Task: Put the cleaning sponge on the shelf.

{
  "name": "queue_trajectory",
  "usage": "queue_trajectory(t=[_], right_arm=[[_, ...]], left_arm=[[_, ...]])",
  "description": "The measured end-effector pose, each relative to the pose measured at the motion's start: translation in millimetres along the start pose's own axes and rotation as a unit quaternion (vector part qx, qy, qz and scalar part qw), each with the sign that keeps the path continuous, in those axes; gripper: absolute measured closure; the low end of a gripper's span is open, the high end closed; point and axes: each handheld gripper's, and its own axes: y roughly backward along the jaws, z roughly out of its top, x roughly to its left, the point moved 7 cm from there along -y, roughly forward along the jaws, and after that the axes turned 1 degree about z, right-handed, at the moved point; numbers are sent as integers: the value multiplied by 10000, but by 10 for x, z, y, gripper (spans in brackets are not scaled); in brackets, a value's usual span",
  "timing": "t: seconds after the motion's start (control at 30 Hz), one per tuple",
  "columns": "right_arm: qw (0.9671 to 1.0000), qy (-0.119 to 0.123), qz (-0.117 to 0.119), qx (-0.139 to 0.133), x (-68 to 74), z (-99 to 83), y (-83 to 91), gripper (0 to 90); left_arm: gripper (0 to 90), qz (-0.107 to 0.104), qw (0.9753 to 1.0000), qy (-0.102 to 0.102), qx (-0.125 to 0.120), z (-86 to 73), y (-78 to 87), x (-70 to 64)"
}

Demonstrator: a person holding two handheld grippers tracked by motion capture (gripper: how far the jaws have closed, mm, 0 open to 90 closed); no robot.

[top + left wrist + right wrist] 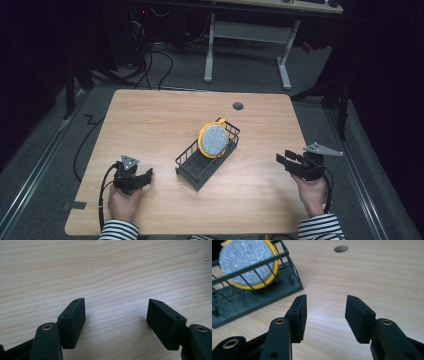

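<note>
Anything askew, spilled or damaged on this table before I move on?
Nothing is spilled or broken. The dish rack sits diagonally on the table, with the yellow-rimmed plate standing on edge inside. Both grippers, left and right, are open and empty.

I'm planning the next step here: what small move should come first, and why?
Probably bring the right gripper toward the yellow-rimmed disc, which stands on edge in the dark wire rack. Both grippers are open and hold nothing, and the left gripper faces bare table.
</note>
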Motion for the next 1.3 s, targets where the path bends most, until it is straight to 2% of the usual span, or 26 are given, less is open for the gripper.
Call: queue_trajectory(t=[0.2, 0.47, 0.67, 0.83, 0.97, 1.13, 1.3], right_arm=[[9997, -148, -122, 144, -100, -261, -128, 515], [9987, -261, -271, 340, -175, -438, -219, 496], [9977, -163, -435, 499, -197, -545, -336, 481], [9970, 36, -531, 559, -171, -579, -427, 471], [9962, 163, -596, 621, -170, -596, -450, 459], [9953, 133, -669, 685, -199, -636, -451, 449], [9945, 242, -765, 678, -199, -656, -446, 442]], left_arm=[[320, 1, 10000, 0, 0, 0, 0, 0], [320, 1, 10000, 0, 0, 0, 0, 0], [323, -2, 10000, 6, -3, 1, -1, 1], [323, -1, 10000, 3, -1, 1, -1, 1], [323, 0, 10000, 3, -1, 1, -1, 0], [323, 0, 10000, 3, -2, 1, -1, 0], [323, -4, 10000, 2, 5, 0, 0, 0]])
